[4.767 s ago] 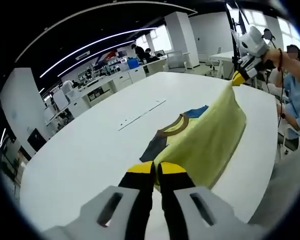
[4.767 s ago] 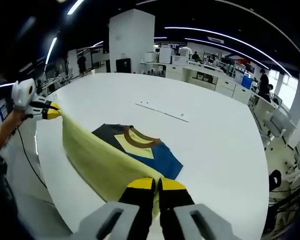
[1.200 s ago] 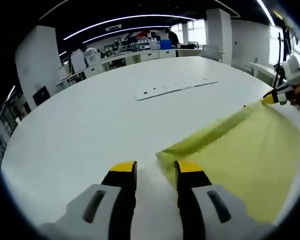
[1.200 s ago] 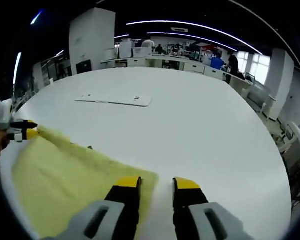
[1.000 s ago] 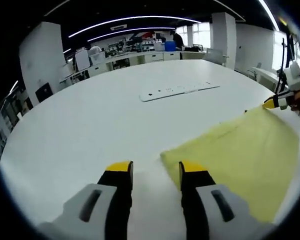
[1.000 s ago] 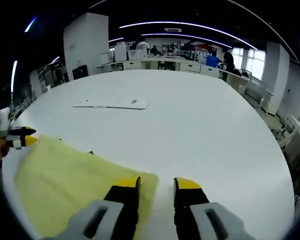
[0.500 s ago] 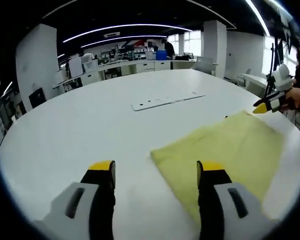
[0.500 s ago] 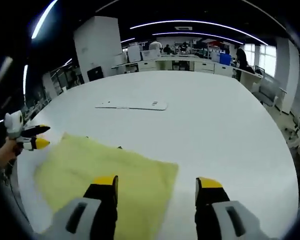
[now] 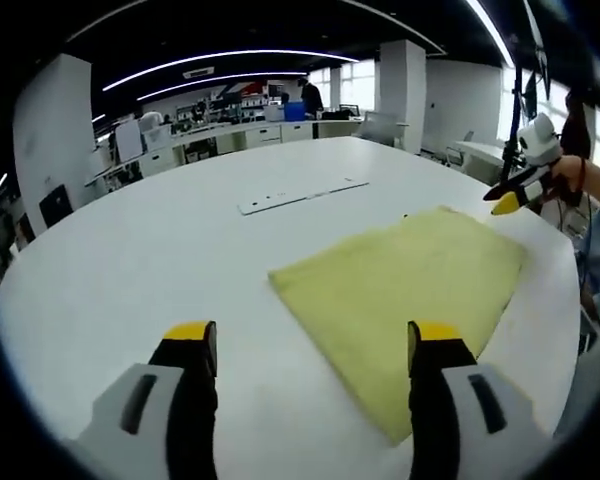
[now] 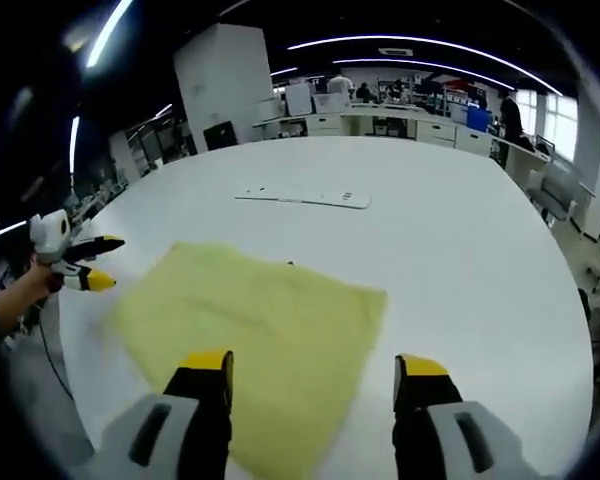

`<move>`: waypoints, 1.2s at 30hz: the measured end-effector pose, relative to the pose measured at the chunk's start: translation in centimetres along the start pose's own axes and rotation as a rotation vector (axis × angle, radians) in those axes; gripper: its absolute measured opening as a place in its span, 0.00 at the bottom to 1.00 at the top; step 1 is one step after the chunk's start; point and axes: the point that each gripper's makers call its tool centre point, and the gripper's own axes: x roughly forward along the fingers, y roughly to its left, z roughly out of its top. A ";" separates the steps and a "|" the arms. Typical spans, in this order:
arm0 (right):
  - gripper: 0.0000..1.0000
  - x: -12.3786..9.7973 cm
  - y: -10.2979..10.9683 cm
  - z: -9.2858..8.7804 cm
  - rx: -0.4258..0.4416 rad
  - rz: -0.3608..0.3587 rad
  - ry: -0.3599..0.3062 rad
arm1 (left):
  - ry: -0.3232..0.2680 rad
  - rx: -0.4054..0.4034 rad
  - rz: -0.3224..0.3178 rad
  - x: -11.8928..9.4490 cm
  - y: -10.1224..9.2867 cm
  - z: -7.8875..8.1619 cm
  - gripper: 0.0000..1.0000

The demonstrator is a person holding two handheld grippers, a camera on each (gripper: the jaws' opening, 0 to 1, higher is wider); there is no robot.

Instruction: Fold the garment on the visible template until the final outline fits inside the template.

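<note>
White worktop (image 9: 130,260) carries the folded yellow garment (image 9: 400,280) near its edge; we hold both grippers (image 9: 310,345) (image 10: 310,370) agape, next judging the fit.

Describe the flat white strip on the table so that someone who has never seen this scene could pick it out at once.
Start with the big white table. The yellow folded garment lies near its edge, and beyond that, toward the table's middle, lies the strip by itself. It is long, thin and flat, nearly the table's own white, with small dark marks along it, unlike the soft yellow cloth.
</note>
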 end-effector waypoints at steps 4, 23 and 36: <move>0.64 -1.2 0.7 -0.9 -0.014 0.015 0.007 | 0.015 0.001 -0.035 -1.4 -1.2 -1.2 0.75; 0.50 -4.3 3.3 -7.5 0.017 0.057 0.093 | 0.060 -0.019 -0.076 -4.2 -4.3 -5.2 0.63; 0.21 -3.5 2.5 -10.3 0.086 -0.008 0.109 | 0.074 -0.047 -0.084 -3.5 -5.0 -6.5 0.44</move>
